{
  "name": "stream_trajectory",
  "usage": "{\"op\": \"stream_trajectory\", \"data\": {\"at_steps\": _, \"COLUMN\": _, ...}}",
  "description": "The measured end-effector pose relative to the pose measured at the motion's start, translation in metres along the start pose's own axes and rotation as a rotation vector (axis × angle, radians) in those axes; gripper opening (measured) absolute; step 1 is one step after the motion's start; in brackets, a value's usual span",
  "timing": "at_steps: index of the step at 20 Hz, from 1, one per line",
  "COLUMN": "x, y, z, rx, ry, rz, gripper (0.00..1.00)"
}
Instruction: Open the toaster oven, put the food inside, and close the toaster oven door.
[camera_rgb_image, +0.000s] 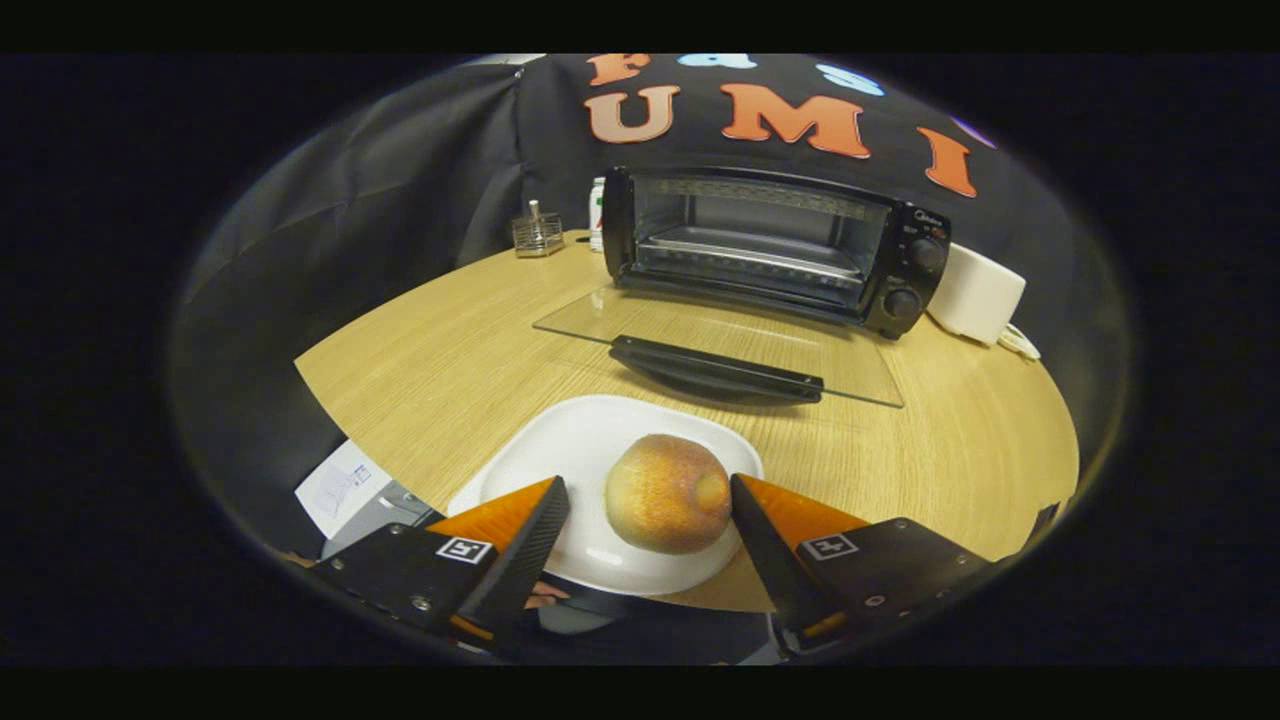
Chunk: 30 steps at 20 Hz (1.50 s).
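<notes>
A: Where does the job stand?

B: The toaster oven (775, 250) at the far side of the desk (440, 360) is already open. Its glass door (720, 345) lies folded down flat toward us, handle at the near edge, and the rack inside looks bare. So I'd count the first step as done.

A: And the food?

B: Not in yet. A round browned bun (668, 493) sits on the white plate (570, 450) at the near edge of the desk, well short of the door.

A: What about the gripper (648, 497)?

B: Its jaws are spread wide, one on each side of the bun. The right one is at or almost touching the bun; the left stands clearly apart. No grip yet, I'd say.

A: So what's left?

B: Grasp the bun, carry it over the door into the oven, then swing the door shut.
</notes>
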<state>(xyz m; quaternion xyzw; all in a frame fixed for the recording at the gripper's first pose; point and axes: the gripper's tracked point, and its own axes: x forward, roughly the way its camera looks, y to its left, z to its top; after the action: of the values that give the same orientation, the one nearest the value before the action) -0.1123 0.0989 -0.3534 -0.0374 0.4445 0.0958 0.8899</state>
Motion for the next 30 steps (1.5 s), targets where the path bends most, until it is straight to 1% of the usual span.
{"op": "stream_trajectory", "data": {"at_steps": 1, "x": 0.0, "y": 0.001, "z": 0.002, "rx": 0.024, "ry": -0.002, "rz": 0.011, "gripper": 0.89}}
{"op": "stream_trajectory", "data": {"at_steps": 3, "x": -0.004, "y": 0.005, "z": 0.006, "rx": 0.068, "ry": -0.016, "rz": 0.044, "gripper": 0.8}}
{"op": "stream_trajectory", "data": {"at_steps": 6, "x": -0.009, "y": 0.001, "z": 0.026, "rx": 0.069, "ry": -0.072, "rz": 0.038, "gripper": 0.69}}
{"op": "stream_trajectory", "data": {"at_steps": 9, "x": -0.011, "y": 0.001, "z": 0.056, "rx": 0.105, "ry": -0.147, "rz": 0.055, "gripper": 0.59}}
{"op": "stream_trajectory", "data": {"at_steps": 12, "x": -0.007, "y": -0.001, "z": 0.092, "rx": 0.19, "ry": -0.231, "rz": 0.083, "gripper": 0.53}}
{"op": "stream_trajectory", "data": {"at_steps": 15, "x": 0.001, "y": -0.013, "z": 0.133, "rx": 0.272, "ry": -0.319, "rz": 0.088, "gripper": 0.49}}
{"op": "stream_trajectory", "data": {"at_steps": 18, "x": 0.019, "y": -0.029, "z": 0.173, "rx": 0.325, "ry": -0.388, "rz": 0.088, "gripper": 0.48}}
{"op": "stream_trajectory", "data": {"at_steps": 22, "x": 0.06, "y": -0.07, "z": 0.213, "rx": 0.304, "ry": -0.421, "rz": -0.026, "gripper": 0.48}}
{"op": "stream_trajectory", "data": {"at_steps": 24, "x": 0.081, "y": -0.082, "z": 0.226, "rx": 0.258, "ry": -0.408, "rz": -0.078, "gripper": 0.48}}
{"op": "stream_trajectory", "data": {"at_steps": 26, "x": 0.1, "y": -0.087, "z": 0.238, "rx": 0.202, "ry": -0.407, "rz": -0.121, "gripper": 0.48}}
{"op": "stream_trajectory", "data": {"at_steps": 30, "x": 0.129, "y": -0.099, "z": 0.249, "rx": 0.04, "ry": -0.41, "rz": -0.243, "gripper": 0.48}}
